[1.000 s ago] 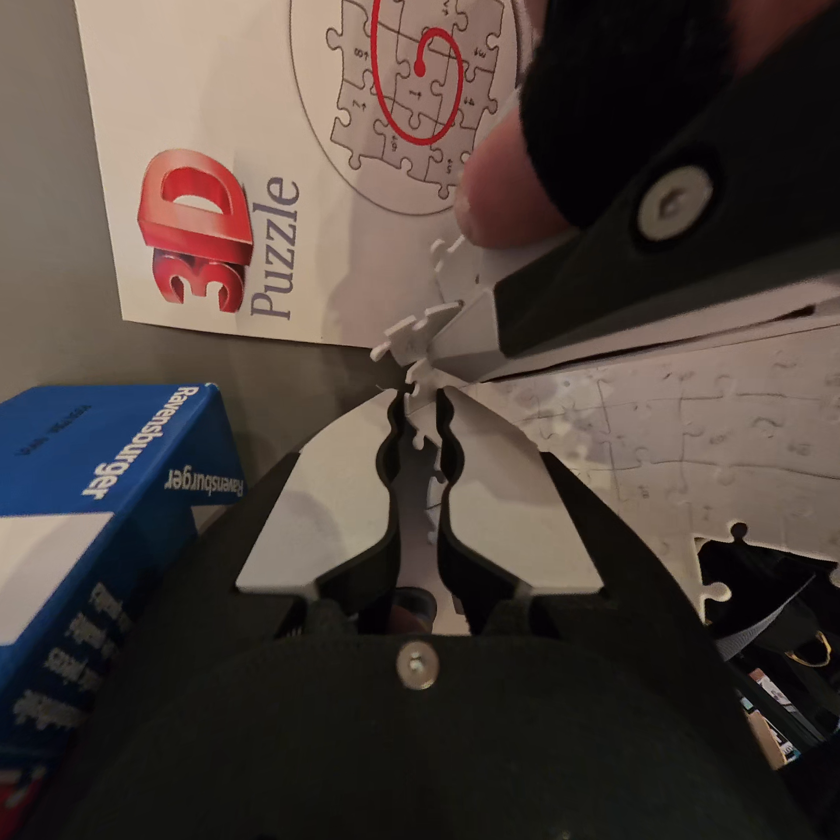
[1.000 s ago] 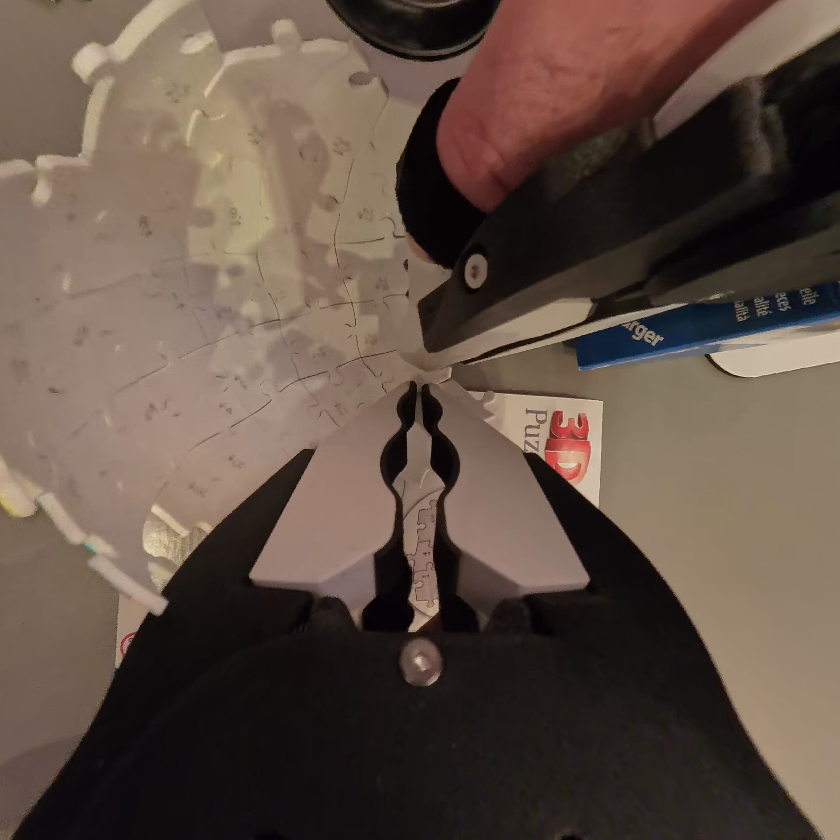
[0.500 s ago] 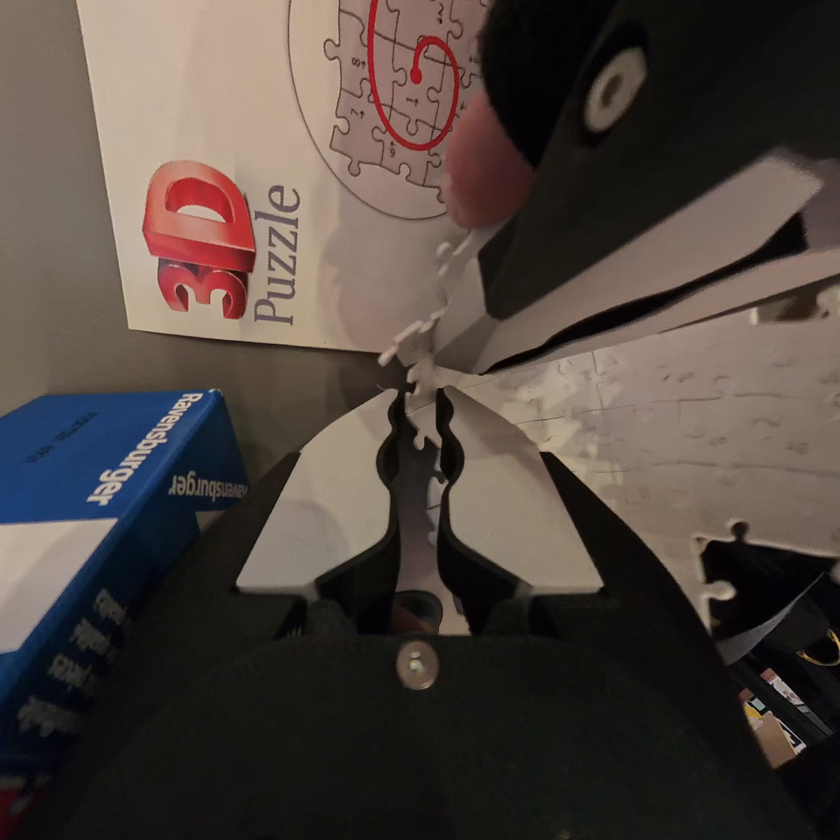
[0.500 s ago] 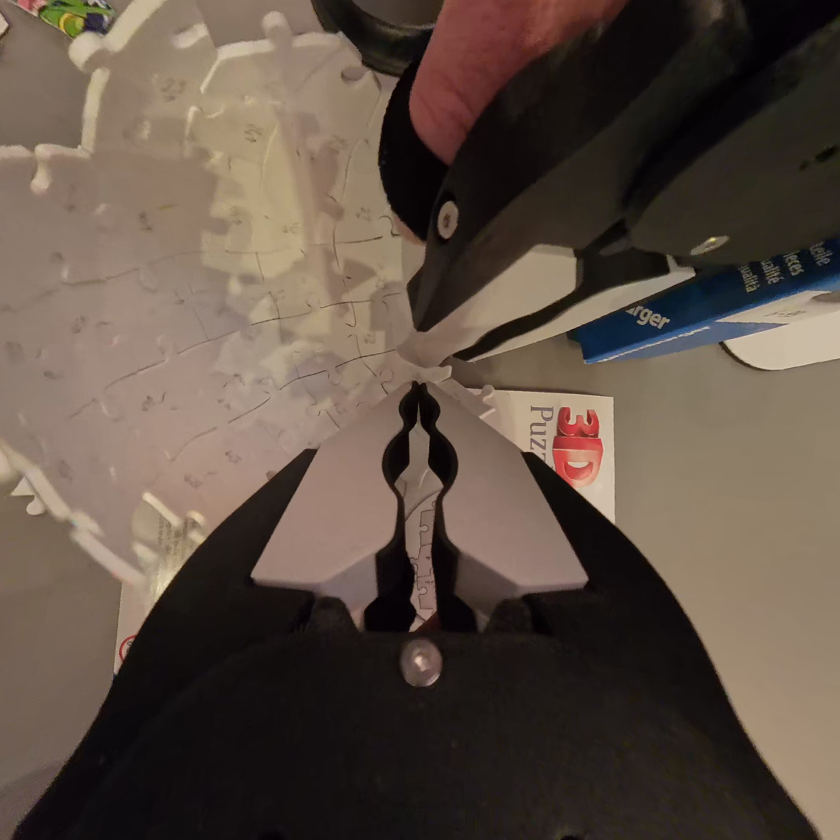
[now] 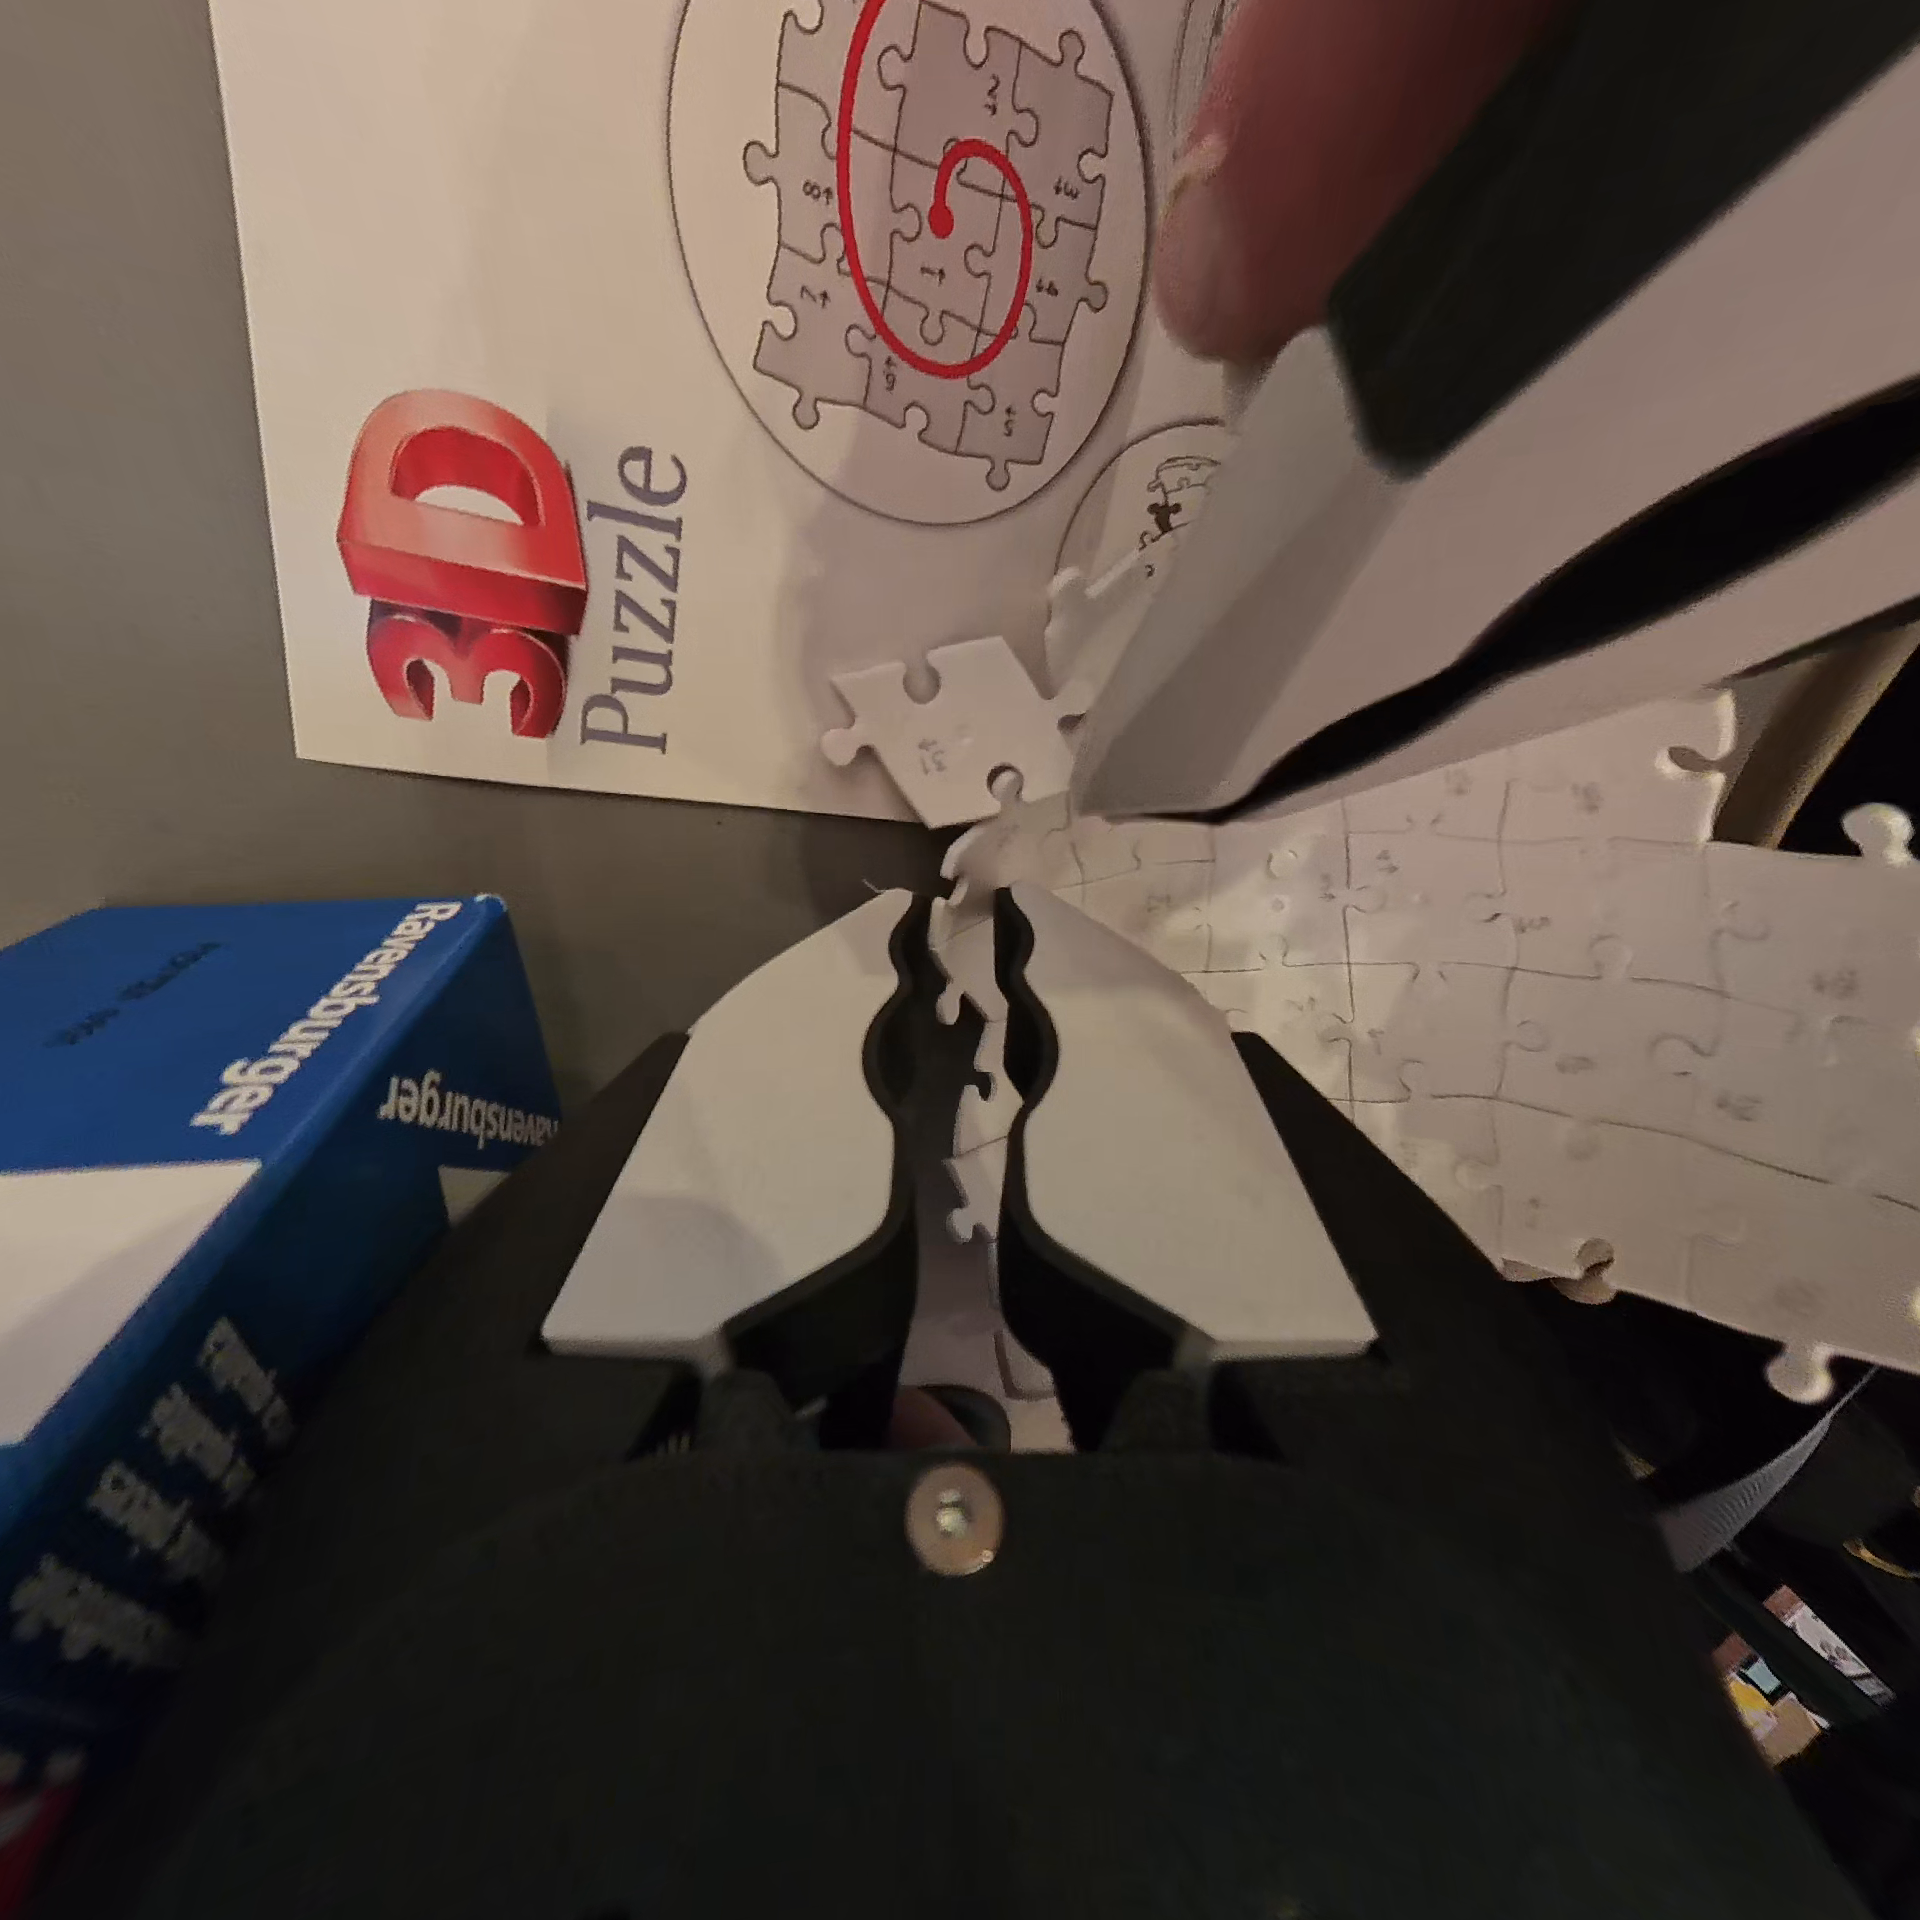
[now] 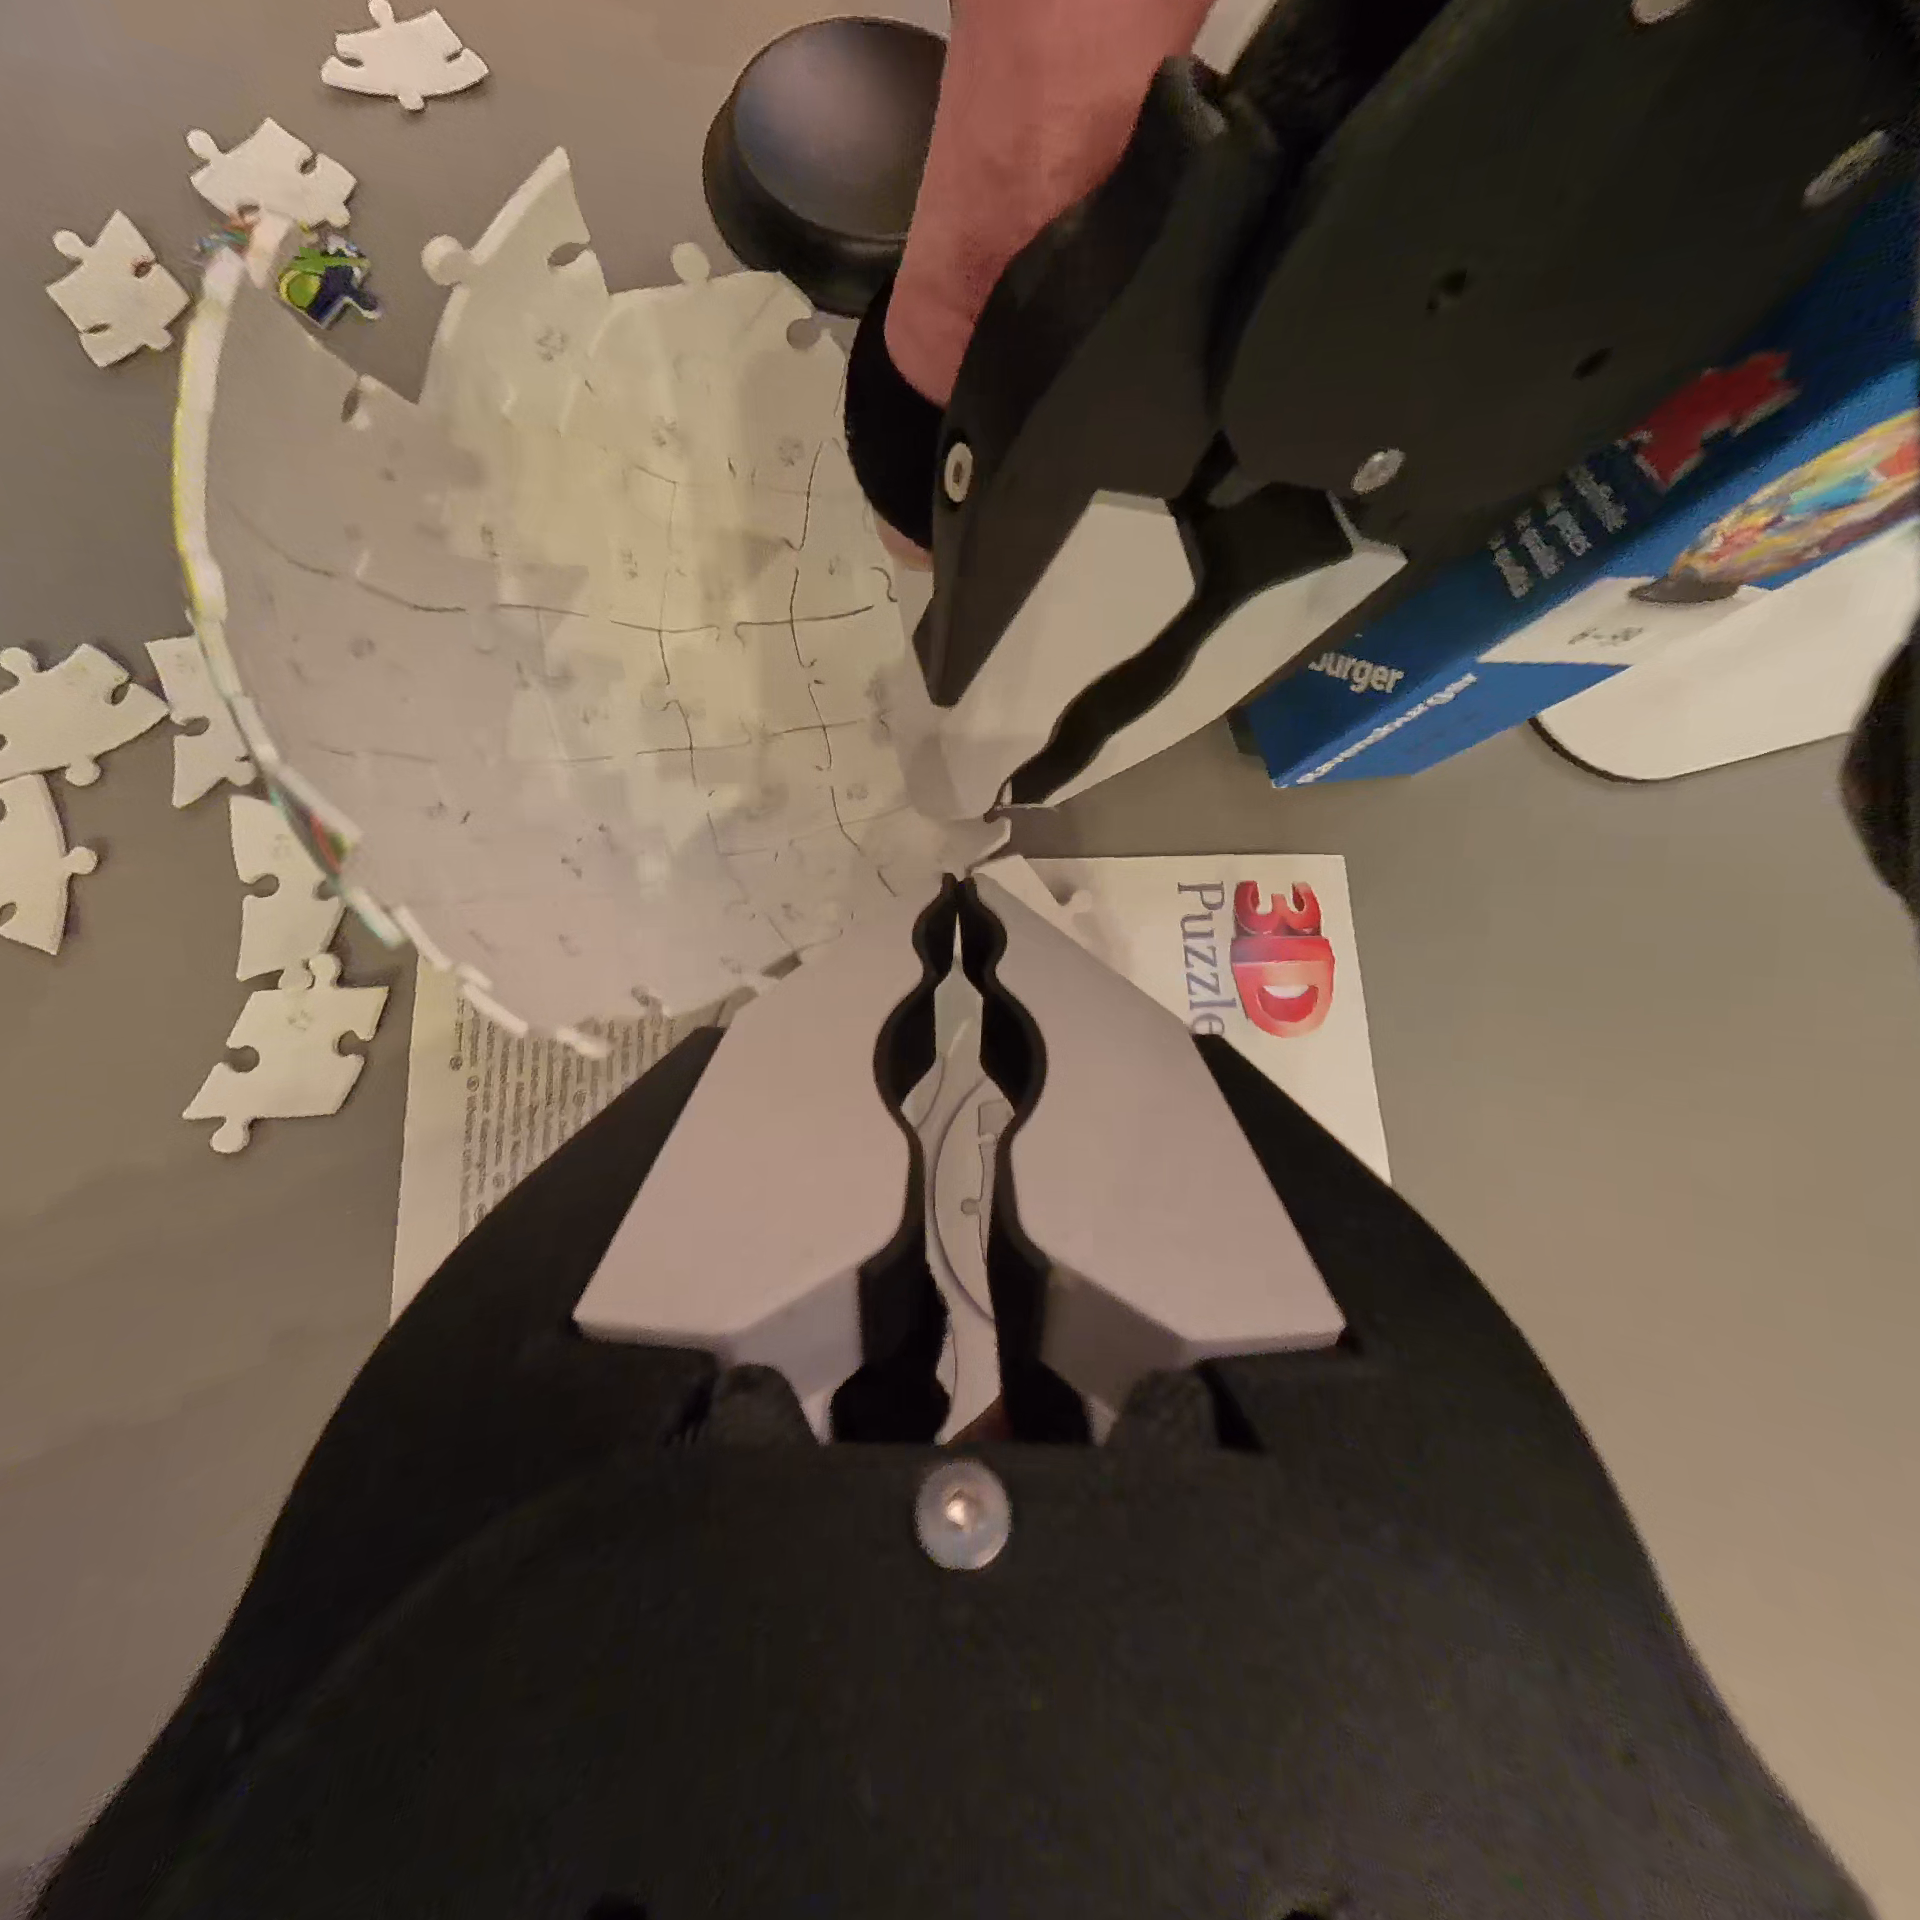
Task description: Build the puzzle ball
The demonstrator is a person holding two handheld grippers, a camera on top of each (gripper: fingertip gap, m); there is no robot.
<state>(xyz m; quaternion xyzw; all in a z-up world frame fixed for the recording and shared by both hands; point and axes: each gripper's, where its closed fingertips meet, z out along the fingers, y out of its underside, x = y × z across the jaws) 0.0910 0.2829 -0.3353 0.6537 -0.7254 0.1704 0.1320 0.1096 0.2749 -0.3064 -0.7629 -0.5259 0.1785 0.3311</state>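
Below, on the grey table, the half-built puzzle ball hangs over the instruction sheet, its rim pinched by the closed left gripper, while the right gripper, jaws together, nips a loose piece against that edge.

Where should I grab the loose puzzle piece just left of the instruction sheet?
Likely from straight above, pinching the loose piece across its middle, clear of the knobs. It lies flat on the table, so only its thin edges offer a hold.
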